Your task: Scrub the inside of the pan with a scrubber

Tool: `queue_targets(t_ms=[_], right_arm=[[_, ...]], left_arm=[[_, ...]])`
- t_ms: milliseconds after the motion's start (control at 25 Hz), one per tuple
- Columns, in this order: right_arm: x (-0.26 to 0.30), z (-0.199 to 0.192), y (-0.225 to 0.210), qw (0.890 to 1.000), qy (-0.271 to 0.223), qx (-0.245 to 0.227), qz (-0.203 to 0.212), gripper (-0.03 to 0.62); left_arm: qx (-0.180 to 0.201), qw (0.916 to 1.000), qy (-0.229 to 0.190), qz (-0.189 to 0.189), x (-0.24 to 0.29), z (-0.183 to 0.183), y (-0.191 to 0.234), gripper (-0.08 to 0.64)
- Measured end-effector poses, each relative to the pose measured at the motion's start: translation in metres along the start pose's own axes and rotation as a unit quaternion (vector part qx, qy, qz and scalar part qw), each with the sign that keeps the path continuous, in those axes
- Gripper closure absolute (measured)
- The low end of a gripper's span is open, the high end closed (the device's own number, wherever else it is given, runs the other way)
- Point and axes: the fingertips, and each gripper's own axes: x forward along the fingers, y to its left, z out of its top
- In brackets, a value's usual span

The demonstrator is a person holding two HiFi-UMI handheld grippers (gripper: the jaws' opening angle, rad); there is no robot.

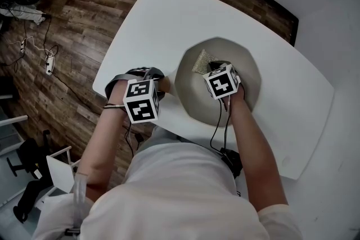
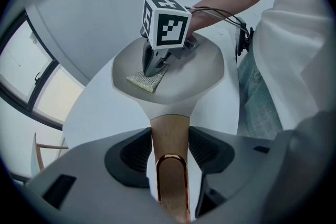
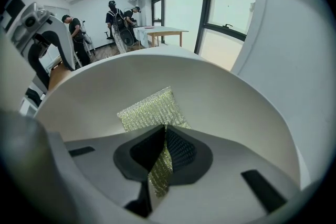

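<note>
A pale grey pan (image 1: 194,95) sits on the white table (image 1: 157,19), its wooden handle (image 2: 169,134) pointing toward the person. My left gripper (image 2: 170,153) is shut on that handle, with a pad against each side; in the head view the left gripper (image 1: 156,82) is at the pan's left rim. A gold mesh scrubber (image 3: 149,110) lies on the pan's inner wall (image 3: 231,97). My right gripper (image 3: 164,157) is shut on its near edge and points steeply down into the pan. In the head view the scrubber (image 1: 202,60) shows just beyond the right gripper (image 1: 214,68).
The table's near edge runs close under the pan, with the person's body against it. Wooden floor (image 1: 73,25) with cables and a power strip lies to the left. Several people (image 3: 118,21) stand by a far table next to large windows.
</note>
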Motion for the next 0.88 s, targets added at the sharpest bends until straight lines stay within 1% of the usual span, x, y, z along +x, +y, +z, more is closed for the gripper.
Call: queue_targets(t_ms=[600, 880], right_arm=[[-0.006, -0.015, -0.032, 0.999, 0.014, 0.042, -0.026, 0.565], [-0.015, -0.029, -0.043, 0.997, 0.041, 0.056, -0.040, 0.565]], left_arm=[[-0.003, 1.0000, -0.001, -0.002, -0.001, -0.002, 0.001, 0.341], [-0.004, 1.0000, -0.003, -0.001, -0.001, 0.001, 0.002, 0.341]])
